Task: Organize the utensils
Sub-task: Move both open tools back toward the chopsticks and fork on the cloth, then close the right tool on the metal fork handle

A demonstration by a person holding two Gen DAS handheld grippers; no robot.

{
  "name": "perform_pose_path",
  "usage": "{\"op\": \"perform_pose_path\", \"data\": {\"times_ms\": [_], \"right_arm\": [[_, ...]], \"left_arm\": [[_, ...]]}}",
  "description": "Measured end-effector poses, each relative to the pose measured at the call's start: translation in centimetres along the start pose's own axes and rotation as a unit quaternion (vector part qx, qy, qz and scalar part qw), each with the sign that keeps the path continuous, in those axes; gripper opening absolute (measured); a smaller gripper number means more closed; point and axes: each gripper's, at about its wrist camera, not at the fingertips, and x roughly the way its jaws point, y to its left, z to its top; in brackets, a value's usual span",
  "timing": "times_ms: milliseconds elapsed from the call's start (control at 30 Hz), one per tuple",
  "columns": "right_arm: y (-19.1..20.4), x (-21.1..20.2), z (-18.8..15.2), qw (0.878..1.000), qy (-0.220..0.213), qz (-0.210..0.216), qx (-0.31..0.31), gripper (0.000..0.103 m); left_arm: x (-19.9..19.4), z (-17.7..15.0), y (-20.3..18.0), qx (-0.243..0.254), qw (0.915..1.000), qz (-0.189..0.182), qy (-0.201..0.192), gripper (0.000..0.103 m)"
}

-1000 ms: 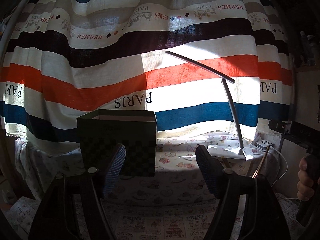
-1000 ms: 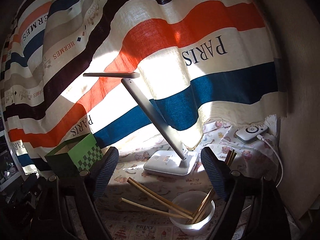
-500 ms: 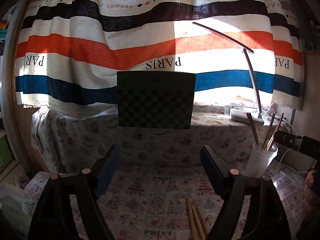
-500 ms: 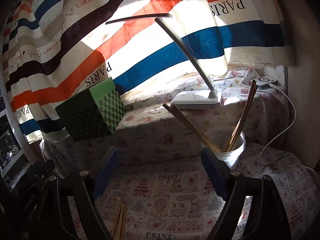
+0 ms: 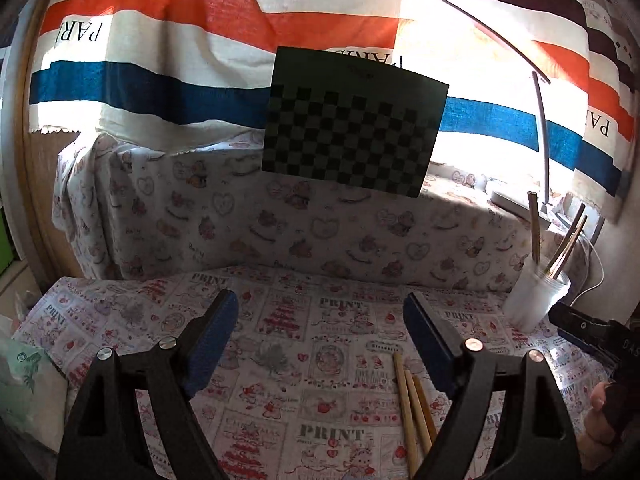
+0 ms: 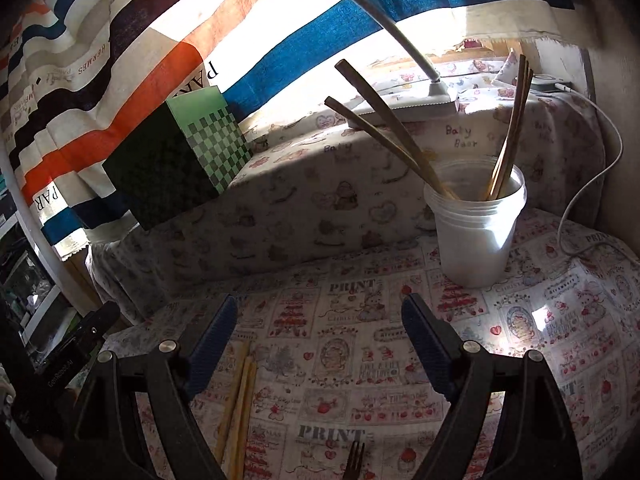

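Cup: white plastic cup (image 6: 476, 224) stands upright on the printed tablecloth (image 6: 360, 360), near the right end of the table.
Stowed: several chopsticks in the cup (image 6: 510, 136), leaning on its rim.
Loose: three chopsticks on the cloth (image 5: 414, 408), side by side, just inside the left tool's right finger; a fork (image 6: 354, 458) pokes in at the bottom edge of the right view.
Progress: judged part done; the loose chopsticks and fork still need stowing.
Left gripper (image 5: 320, 344): jaws opening, nothing between them, above the cloth.
Right gripper (image 6: 316, 340): spread wide, empty, cup ahead and to its right.
Surroundings: green checkered box (image 5: 352, 128) and desk lamp (image 5: 540, 120) on the raised ledge behind; striped curtain (image 5: 200, 40); white cable (image 6: 592, 168) beside the cup.
Obstruction: none seen; leaning sticks may crowd the cup mouth.
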Motion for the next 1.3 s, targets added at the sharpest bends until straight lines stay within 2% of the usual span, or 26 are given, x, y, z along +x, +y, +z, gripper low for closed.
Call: {"op": "perform_pose_path", "data": {"times_ms": [100,233,333,433,500,600,667,700,767,833,933,967,1033,1233,1300], "right_arm": [[-0.9,1.2,-0.2,0.999,0.035,0.017,0.032,0.086],[-1.0,2.5,-0.4,0.998,0.048,-0.038,0.01,0.086],[-0.9,2.7,-0.5,0.997,0.066,-0.051,0.0,0.086],[-0.1,1.8,-0.4,0.997,0.06,-0.048,-0.022,0.086],[0.7,0.9,-0.4,0.996,0.059,-0.047,-0.043,0.086],[0.6,-0.2,-1.0,0.996,0.072,-0.033,-0.045,0.086],[0.2,0.1,-1.7,0.993,0.1,-0.052,-0.047,0.085],[0.0,0.4,-2.1,0.991,0.109,-0.059,-0.049,0.082],[-0.6,1.1,-2.8,0.987,0.133,-0.068,-0.054,0.064],[-1.1,1.9,-3.1,0.984,0.163,-0.057,-0.043,0.054],[-1.1,3.1,-3.6,0.977,0.206,0.0,-0.046,0.053],[-1.1,3.8,-3.9,0.973,0.224,0.0,-0.055,0.049],[-1.6,4.7,-4.8,0.967,0.247,-0.031,-0.05,0.038],[-0.8,3.8,-5.4,0.968,0.23,-0.066,-0.074,0.037],[-0.2,4.0,-5.9,0.962,0.235,-0.082,-0.108,0.03]], "left_arm": [[0.0,-0.1,0.4,-0.006,0.9999,-0.014,0.001,0.083],[1.1,-0.8,-0.5,0.017,0.9997,-0.001,0.017,0.083],[2.4,-1.4,-1.0,0.015,0.999,0.0,0.042,0.083],[3.7,-2.1,-1.0,-0.018,0.9946,-0.049,0.09,0.083],[4.0,-2.4,-1.2,-0.025,0.9922,-0.07,0.1,0.083],[4.3,-2.6,-1.8,0.0,0.9952,-0.03,0.093,0.083],[4.6,-2.8,-1.7,-0.002,0.9948,-0.023,0.099,0.083],[4.7,-2.8,-1.7,-0.008,0.9942,-0.027,0.103,0.083],[4.7,-2.9,-1.5,-0.015,0.9935,-0.036,0.107,0.083],[4.4,-2.9,-1.7,-0.011,0.9943,-0.035,0.1,0.083],[4.3,-3.1,-1.9,-0.015,0.9943,-0.039,0.098,0.083],[4.5,-3.2,-2.0,-0.017,0.9933,-0.048,0.104,0.083],[4.7,-3.3,-2.0,-0.022,0.9917,-0.061,0.111,0.083],[4.8,-3.3,-2.0,-0.027,0.9903,-0.07,0.117,0.083],[5.2,-3.4,-1.8,-0.037,0.987,-0.085,0.132,0.083]]}}
